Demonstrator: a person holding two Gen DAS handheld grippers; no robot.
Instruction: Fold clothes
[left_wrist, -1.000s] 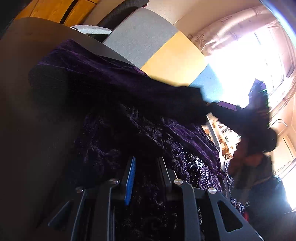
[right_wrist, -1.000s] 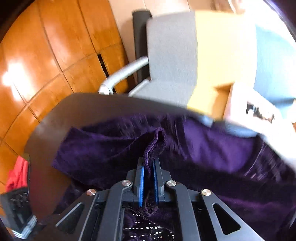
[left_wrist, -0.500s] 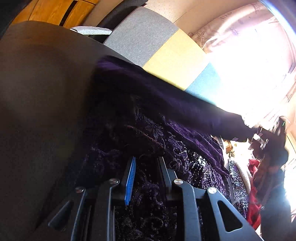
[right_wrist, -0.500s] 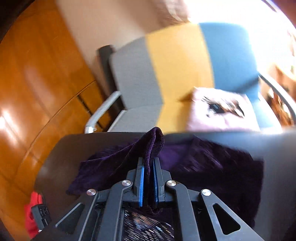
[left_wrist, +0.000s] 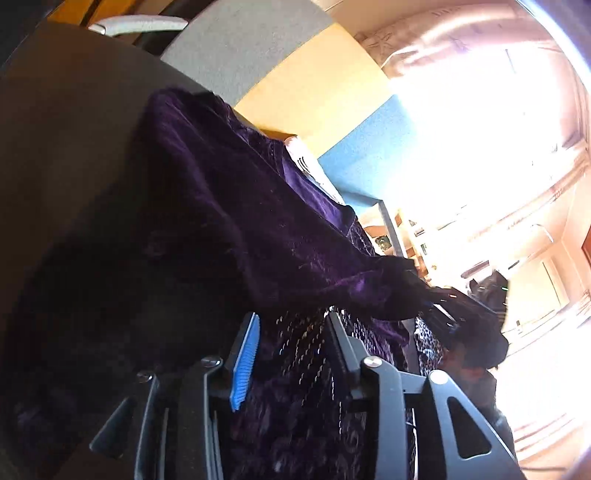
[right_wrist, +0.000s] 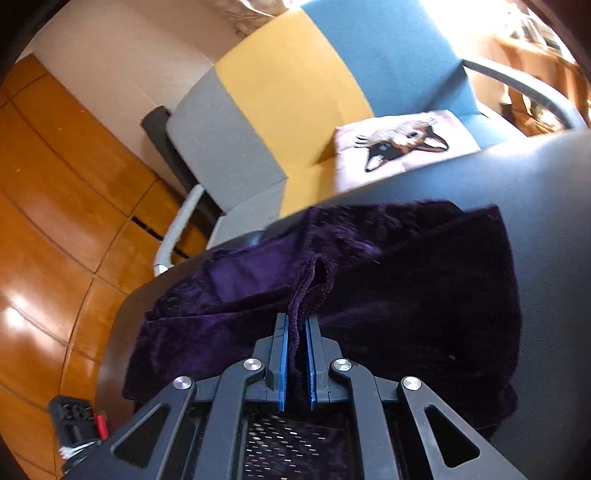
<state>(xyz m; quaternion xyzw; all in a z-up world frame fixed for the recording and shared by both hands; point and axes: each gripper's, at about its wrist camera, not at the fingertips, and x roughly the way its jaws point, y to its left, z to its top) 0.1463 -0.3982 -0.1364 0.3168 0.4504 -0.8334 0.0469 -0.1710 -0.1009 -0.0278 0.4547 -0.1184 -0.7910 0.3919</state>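
A dark purple velvet garment (right_wrist: 406, 288) with a sequined part lies folded over on the dark round table (right_wrist: 546, 221). My right gripper (right_wrist: 295, 325) is shut on a raised fold of its edge, low over the cloth. In the left wrist view the same garment (left_wrist: 240, 221) drapes toward the right gripper (left_wrist: 443, 299) at the right. My left gripper (left_wrist: 293, 321) sits over the sequined part near the table's edge. Its jaws are opening, with sequined cloth lying loose between the fingers.
A grey, yellow and blue sofa (right_wrist: 295, 92) stands behind the table, with a cushion (right_wrist: 402, 144) bearing an animal's face on its seat. A black box (right_wrist: 74, 424) sits on the wooden floor at lower left. A person's hand (left_wrist: 476, 347) shows behind the right gripper.
The right gripper has carried the garment's edge across and down, laying one layer over the rest. The left gripper's jaws have spread wider and it has shifted along the cloth.
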